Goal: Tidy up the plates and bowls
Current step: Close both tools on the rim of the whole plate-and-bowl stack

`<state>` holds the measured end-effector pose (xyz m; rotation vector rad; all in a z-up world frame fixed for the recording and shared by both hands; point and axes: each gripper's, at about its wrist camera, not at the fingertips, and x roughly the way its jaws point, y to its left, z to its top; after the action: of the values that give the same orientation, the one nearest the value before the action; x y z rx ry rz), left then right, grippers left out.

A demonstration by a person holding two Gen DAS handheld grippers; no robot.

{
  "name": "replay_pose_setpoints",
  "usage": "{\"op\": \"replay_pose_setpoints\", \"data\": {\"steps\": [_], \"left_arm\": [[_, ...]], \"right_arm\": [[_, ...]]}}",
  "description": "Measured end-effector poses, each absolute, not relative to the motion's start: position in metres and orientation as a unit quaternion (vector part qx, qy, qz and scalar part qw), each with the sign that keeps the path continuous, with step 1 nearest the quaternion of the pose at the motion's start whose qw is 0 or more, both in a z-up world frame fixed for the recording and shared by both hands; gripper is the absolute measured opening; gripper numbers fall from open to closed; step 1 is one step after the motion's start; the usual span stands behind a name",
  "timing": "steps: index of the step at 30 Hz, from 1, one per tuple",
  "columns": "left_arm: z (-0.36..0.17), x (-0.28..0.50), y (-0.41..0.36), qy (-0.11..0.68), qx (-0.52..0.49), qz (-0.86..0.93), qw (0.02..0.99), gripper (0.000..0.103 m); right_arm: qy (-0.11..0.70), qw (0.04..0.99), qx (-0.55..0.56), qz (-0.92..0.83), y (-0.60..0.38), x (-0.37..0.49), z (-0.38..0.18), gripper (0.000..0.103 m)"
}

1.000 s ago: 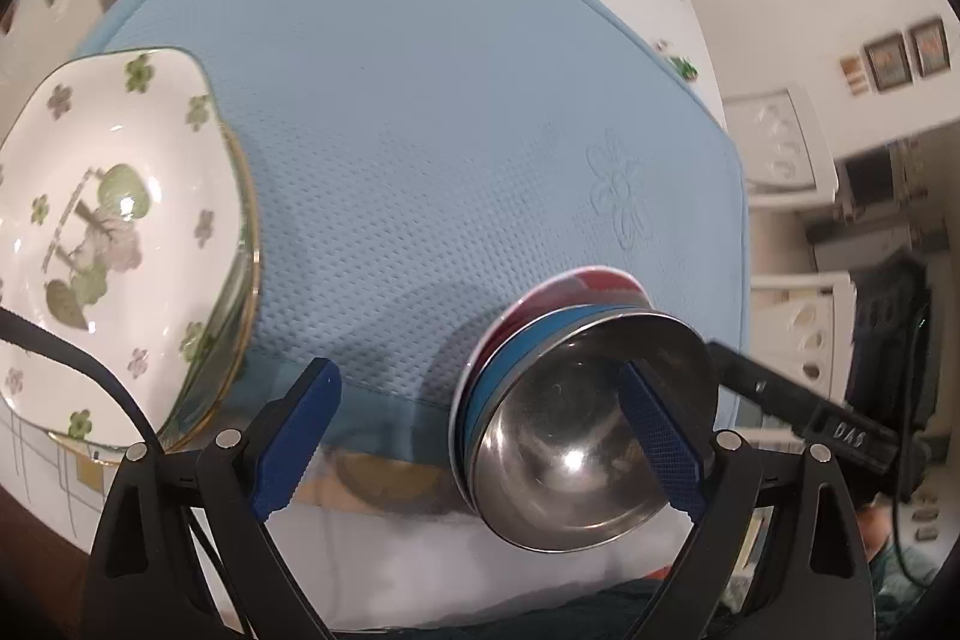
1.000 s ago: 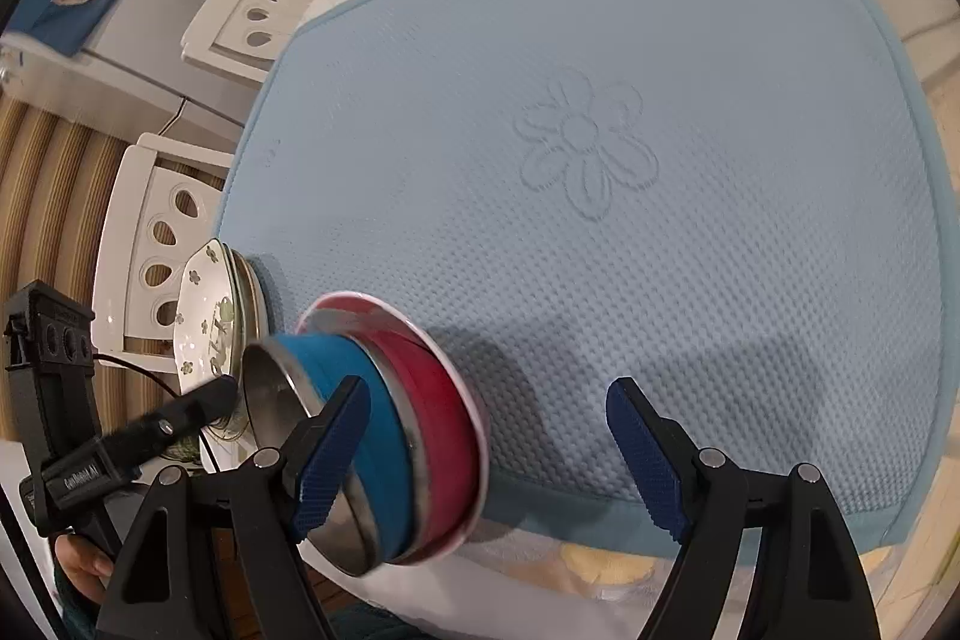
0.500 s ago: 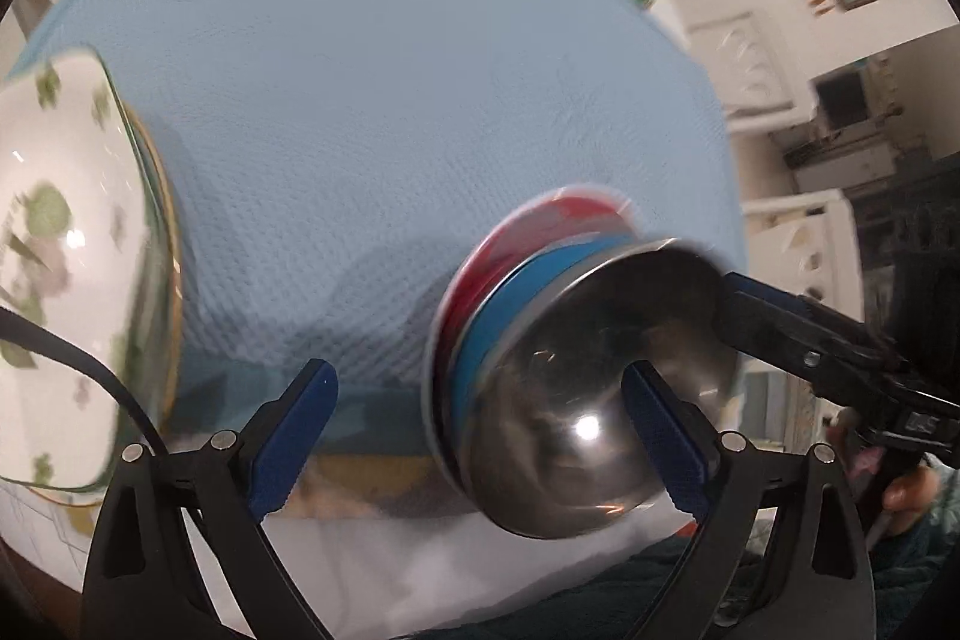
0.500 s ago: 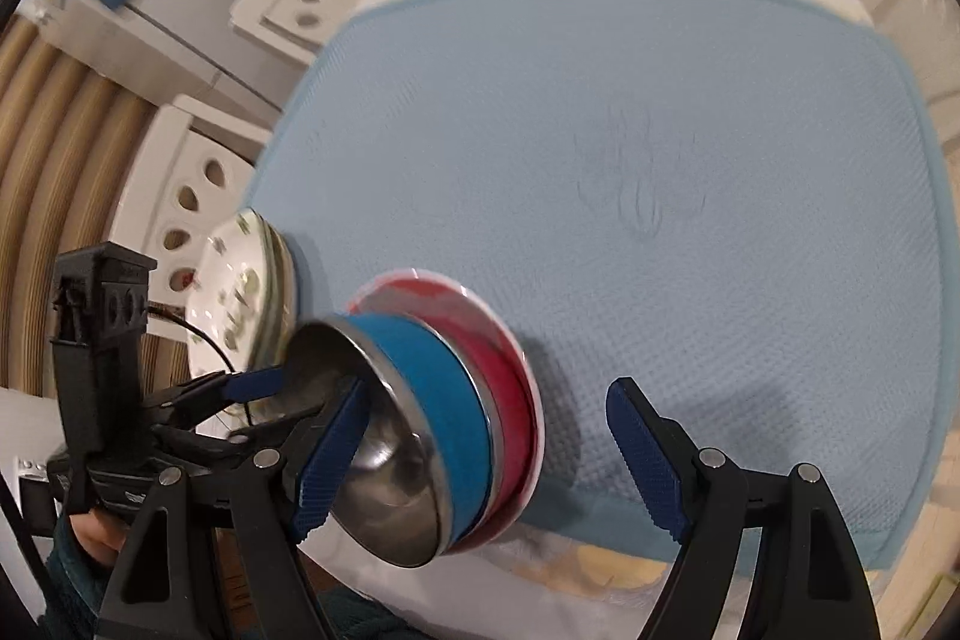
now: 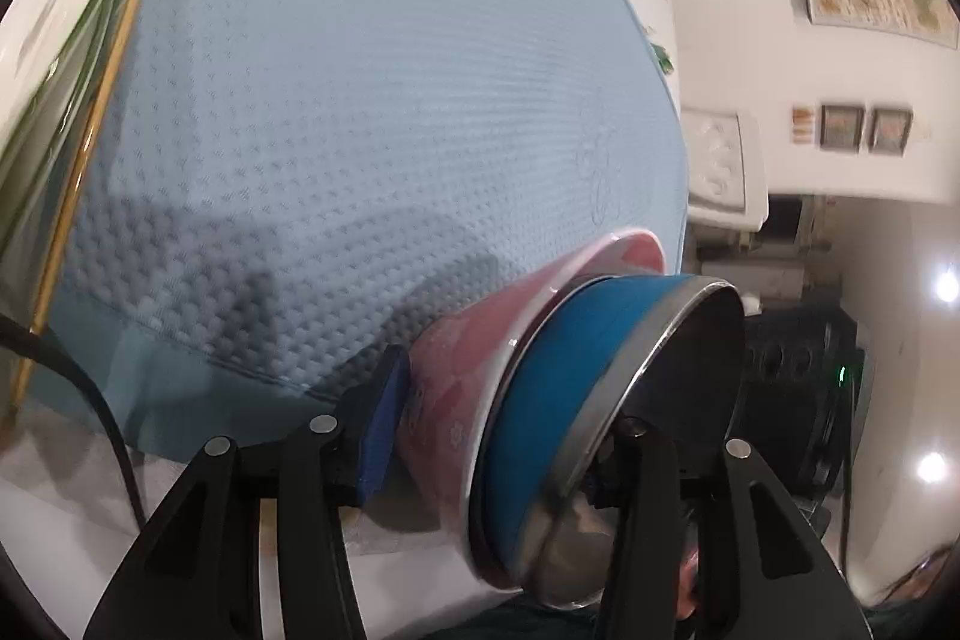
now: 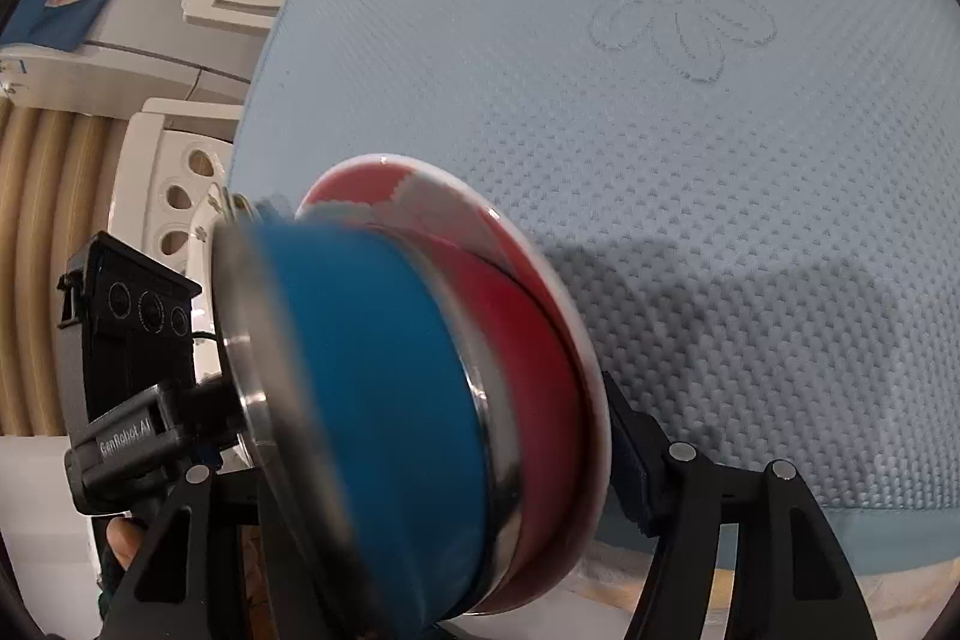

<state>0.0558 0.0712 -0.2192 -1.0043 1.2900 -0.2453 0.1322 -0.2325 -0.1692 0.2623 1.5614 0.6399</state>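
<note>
Both tools are closing on the nested stack at the lower centre of each frame: the left tool (image 5: 498, 430) and right tool (image 6: 414, 472) bracket the blue-sided steel bowl (image 6: 384, 400) inside the red bowl (image 5: 456, 376), over the pale blue textured mat (image 6: 720, 196). The grasp looks underway; next comes a firm, even squeeze before lifting.

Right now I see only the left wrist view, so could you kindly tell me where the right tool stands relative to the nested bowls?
Observer: The right tool, its jaws closing, straddles the nested bowls. One pad lies against the back of the pink bowl at its rim. The other pad is hidden behind the steel rim.
Operator: Thank you. What does the pink bowl look like inside?
Observer: It is red inside, with a white pattern near the upper rim.
</note>
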Motion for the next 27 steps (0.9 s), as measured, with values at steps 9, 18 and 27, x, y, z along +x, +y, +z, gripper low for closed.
{"op": "replay_pose_setpoints", "data": {"steps": [9,18,27], "left_arm": [[-0.2,0.056,0.054,0.573,-0.397,-0.086,0.712,0.044],[-0.164,0.066,0.061,0.544,-0.391,-0.064,0.74,0.044],[-0.145,0.063,0.08,0.536,-0.387,-0.054,0.748,0.044]], "right_arm": [[0.669,0.67,0.139,0.289,-0.244,0.137,-0.157,0.056],[0.651,0.682,0.113,0.315,-0.224,0.134,-0.122,0.056],[0.652,0.674,0.095,0.333,-0.194,0.143,-0.101,0.056]]}}
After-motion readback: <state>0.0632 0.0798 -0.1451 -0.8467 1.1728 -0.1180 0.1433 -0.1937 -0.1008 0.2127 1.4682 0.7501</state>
